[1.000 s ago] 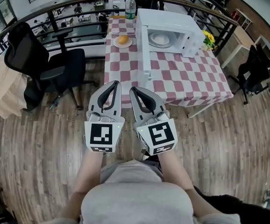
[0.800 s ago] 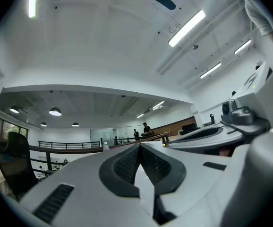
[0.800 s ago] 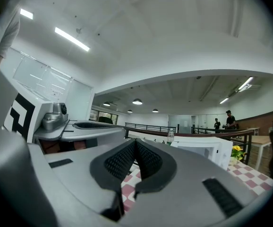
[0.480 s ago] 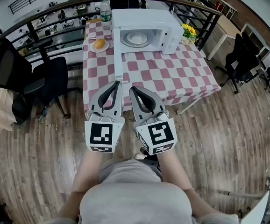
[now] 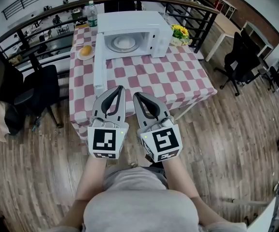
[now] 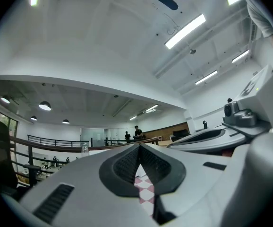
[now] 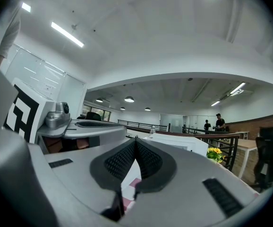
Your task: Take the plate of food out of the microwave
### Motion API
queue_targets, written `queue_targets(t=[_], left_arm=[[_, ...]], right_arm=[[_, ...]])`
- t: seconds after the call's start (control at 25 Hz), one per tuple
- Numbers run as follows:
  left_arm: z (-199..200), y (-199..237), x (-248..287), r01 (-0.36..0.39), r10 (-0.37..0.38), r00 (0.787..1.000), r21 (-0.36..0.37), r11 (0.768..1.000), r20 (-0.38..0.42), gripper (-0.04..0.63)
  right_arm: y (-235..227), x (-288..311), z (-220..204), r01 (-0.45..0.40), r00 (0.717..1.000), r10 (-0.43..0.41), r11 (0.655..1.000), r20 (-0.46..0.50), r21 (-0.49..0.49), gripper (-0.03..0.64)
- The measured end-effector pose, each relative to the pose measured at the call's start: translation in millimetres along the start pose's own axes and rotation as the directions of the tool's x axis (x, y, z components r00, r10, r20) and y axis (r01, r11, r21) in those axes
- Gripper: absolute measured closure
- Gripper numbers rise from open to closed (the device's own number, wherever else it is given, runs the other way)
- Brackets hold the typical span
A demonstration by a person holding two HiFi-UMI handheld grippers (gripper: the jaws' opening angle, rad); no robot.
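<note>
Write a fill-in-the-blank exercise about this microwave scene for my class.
The door of the white microwave oven stands ___. A white round plate lies ___ the oven. The yellow flowers stand to the oven's ___ in the head view. The left tool and the right tool are both ___, holding nothing.
Missing: open; inside; right; shut.

A microwave (image 5: 139, 21) stands at the far end of the surface (image 5: 178, 81), its door (image 5: 99, 74) swung out leftward, a plate (image 5: 123, 43) inside. Left of it lies a bun (image 5: 86, 50), a bottle (image 5: 92, 11) behind that, flowers (image 5: 179, 31) to the microwave's right. The left tool (image 5: 120, 87) and right tool (image 5: 135, 94) sit side by side at the near edge
</note>
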State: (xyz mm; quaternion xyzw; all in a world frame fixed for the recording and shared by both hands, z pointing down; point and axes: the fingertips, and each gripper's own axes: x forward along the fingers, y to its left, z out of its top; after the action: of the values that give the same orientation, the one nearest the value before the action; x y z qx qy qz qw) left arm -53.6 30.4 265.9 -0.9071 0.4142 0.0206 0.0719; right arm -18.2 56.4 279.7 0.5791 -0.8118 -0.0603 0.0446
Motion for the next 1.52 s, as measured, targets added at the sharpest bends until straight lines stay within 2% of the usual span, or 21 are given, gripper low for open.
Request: queue_targets(t=[0.16,0.36,0.72,1.0,1.52], left_arm=[[-2.0,-21.1,14.9,0.007,-0.007,1.000,-0.007,1.000,-0.009,0.592],[-8.2,-37.6,25.1,0.013,-0.013,1.000,-0.002,1.000,-0.025,0.592],[-29.4,-44.1,54.3,0.019,-0.022,0.998,-0.063,0.998,-0.052,0.591],[-50.0,-40.4,88.6,0.041,-0.047,0.997,-0.082,0.996,-0.067,0.592],[-77.1,-27.5,186.2,0.014,-0.027,0.995,-0.136,0.991,-0.091,0.592]], right_arm=[[-21.0,-10.4,-7.6,-0.006,1.000,0.006,1.000,-0.018,0.003,0.594],[-41.6,-16.4,-18.1,0.002,1.000,-0.001,0.999,-0.018,0.054,0.594],[-65.5,-9.8,-39.1,0.020,0.998,-0.016,0.998,-0.053,0.065,0.594],[-92.0,15.2,-54.6,0.035,0.997,-0.030,0.997,-0.066,0.071,0.594],[-163.5,75.3,-77.8,0.000,0.995,0.005,0.999,-0.098,0.054,0.594]])
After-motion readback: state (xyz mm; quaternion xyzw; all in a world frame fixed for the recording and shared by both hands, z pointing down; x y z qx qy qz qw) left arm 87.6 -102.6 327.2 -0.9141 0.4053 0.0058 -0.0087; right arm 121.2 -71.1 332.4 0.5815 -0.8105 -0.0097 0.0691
